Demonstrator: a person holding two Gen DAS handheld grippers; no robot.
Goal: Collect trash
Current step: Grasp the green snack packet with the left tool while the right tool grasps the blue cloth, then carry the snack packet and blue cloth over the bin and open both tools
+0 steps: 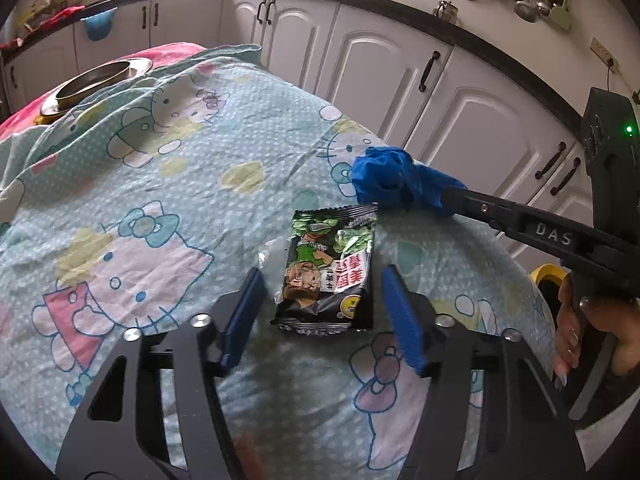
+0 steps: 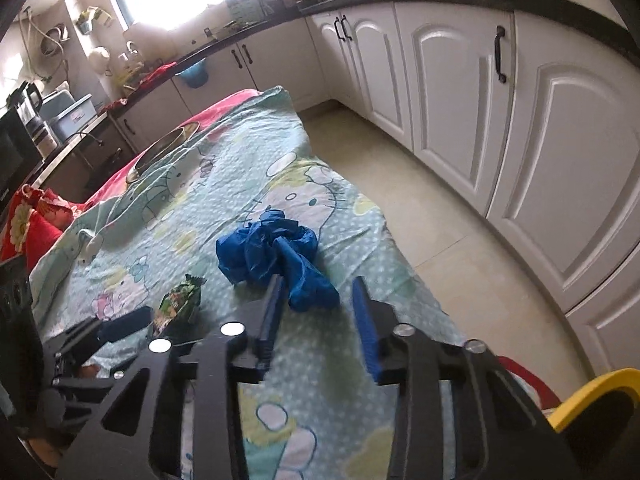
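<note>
Snack wrapper (image 1: 328, 272) beside crumpled blue bag (image 1: 394, 184)

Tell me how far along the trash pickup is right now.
Nothing looks collected yet. The snack wrapper lies flat on the patterned bedsheet, framed by the open left gripper but not gripped. The right gripper is open around the near end of the crumpled blue glove, not closed on it. Both pieces remain to be grasped and carried off, perhaps to the yellow-rimmed container at the edge of view.
</note>
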